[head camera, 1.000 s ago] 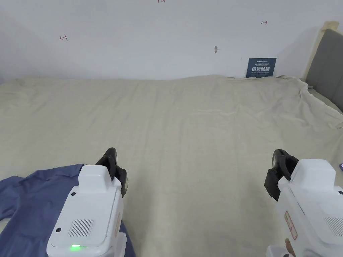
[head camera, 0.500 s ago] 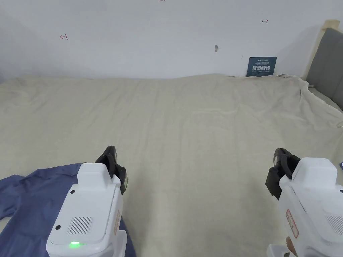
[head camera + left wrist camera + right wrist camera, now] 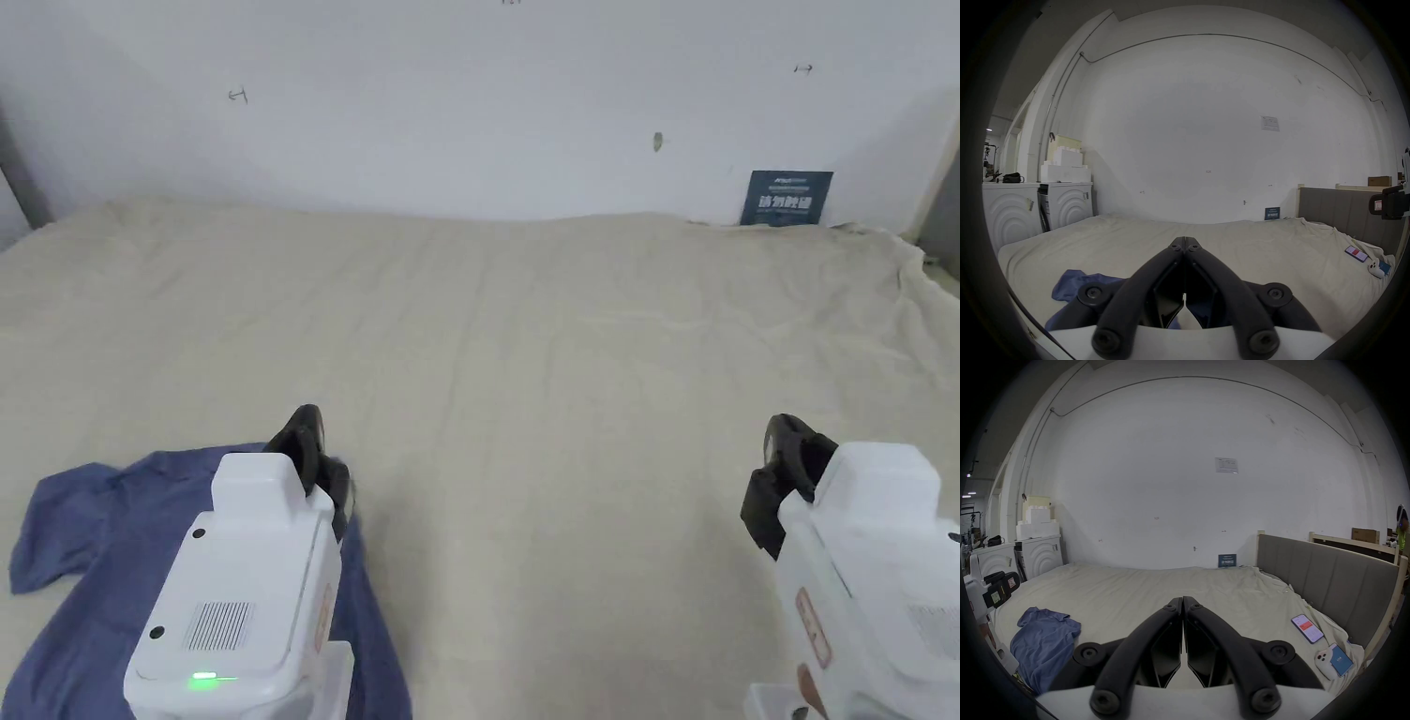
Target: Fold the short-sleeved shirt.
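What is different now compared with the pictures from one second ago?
Only the head camera turned left, so more of the blue shirt shows. Nothing was taken hold of or let go. The left gripper stays shut above the shirt's edge, the right gripper stays shut over the beige bedsheet, and the shirt lies crumpled as before.

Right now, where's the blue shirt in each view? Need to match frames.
Head view: blue shirt lower left, crumpled on the bed sheet, partly under the left claw.
Left gripper view: lower left, behind its own shut jaws.
Right gripper view: lower left.
Shared landmark: dark blue sign at the wall's base.
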`<state>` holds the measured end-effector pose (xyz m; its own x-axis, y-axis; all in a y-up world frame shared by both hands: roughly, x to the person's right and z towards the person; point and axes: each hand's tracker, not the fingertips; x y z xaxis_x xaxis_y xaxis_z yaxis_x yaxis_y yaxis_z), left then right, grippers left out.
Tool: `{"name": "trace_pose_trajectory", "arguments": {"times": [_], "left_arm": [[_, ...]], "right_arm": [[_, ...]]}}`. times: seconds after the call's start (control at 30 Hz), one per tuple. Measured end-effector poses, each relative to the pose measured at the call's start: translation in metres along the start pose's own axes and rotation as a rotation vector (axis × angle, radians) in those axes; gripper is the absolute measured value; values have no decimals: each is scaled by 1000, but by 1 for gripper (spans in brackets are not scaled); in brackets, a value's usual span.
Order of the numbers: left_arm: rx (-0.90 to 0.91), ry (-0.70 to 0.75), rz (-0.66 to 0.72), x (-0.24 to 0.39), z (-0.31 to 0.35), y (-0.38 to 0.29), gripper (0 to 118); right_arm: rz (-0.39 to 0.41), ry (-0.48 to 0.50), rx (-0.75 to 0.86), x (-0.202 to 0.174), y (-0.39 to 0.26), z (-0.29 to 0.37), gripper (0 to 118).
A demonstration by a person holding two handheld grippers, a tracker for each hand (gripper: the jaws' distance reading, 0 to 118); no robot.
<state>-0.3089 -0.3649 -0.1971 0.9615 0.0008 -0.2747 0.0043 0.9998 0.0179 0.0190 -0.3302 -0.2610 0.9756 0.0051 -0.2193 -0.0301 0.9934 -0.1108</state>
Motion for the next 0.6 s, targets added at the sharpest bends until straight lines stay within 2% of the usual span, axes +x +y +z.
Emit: {"name": "trace_pose_trajectory", "arguments": {"times": [0.17, 0.33, 0.6], "left_arm": [[2, 98, -13, -37, 13, 2, 0], [-2, 216, -15, -83, 35, 5, 0], [-8, 364, -34, -143, 72, 10, 0]], "right_arm": [[4, 100, 8, -33, 2, -14, 0], [4, 216, 10, -85, 5, -25, 0], [-10, 344, 4, -147, 5, -27, 0]]}}
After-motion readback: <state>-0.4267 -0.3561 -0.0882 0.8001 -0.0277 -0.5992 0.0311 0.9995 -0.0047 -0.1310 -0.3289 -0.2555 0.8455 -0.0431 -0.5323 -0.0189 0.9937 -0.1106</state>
